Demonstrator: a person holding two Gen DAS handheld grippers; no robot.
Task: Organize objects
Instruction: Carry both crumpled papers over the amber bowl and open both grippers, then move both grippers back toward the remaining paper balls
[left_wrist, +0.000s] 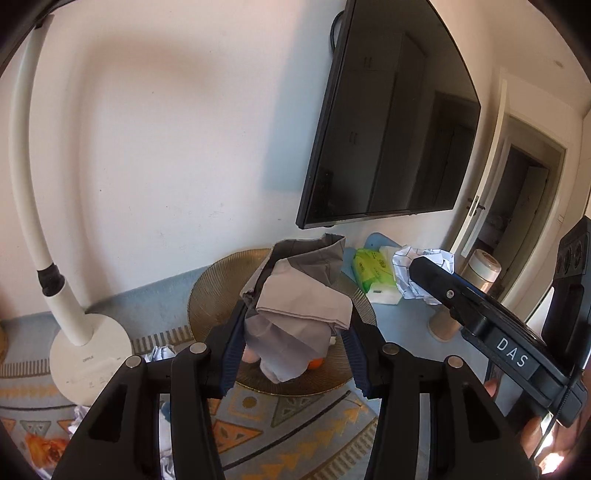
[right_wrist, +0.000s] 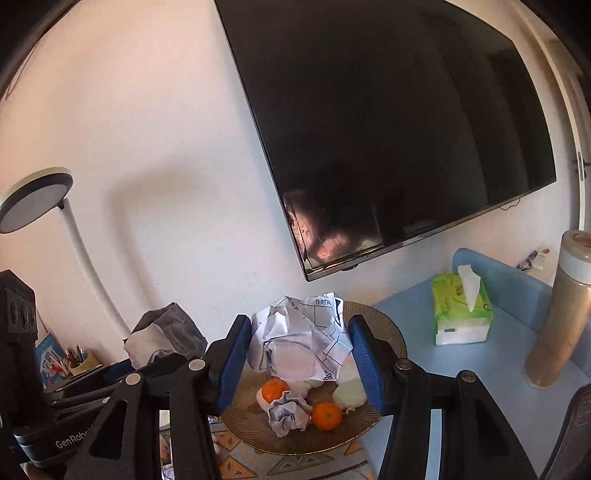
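Observation:
My left gripper (left_wrist: 295, 350) is shut on a grey cloth (left_wrist: 301, 306), held above a gold ribbed plate (left_wrist: 210, 295); the cloth also shows in the right wrist view (right_wrist: 166, 338). My right gripper (right_wrist: 295, 354) is shut on a large crumpled printed paper ball (right_wrist: 301, 341), held over the same plate (right_wrist: 384, 325); the ball also shows in the left wrist view (left_wrist: 424, 273). On the plate lie two oranges (right_wrist: 275, 389) (right_wrist: 325, 416), a small crumpled paper (right_wrist: 288, 412) and a white piece (right_wrist: 349, 393).
A white desk lamp (left_wrist: 88, 354) stands at the left on a patterned cloth (left_wrist: 291, 421). A green tissue pack (right_wrist: 461, 310) and a beige flask (right_wrist: 557, 314) stand on the blue table (right_wrist: 406, 310). A wall television (right_wrist: 388, 129) hangs behind. Crumpled papers (left_wrist: 160, 352) lie near the lamp.

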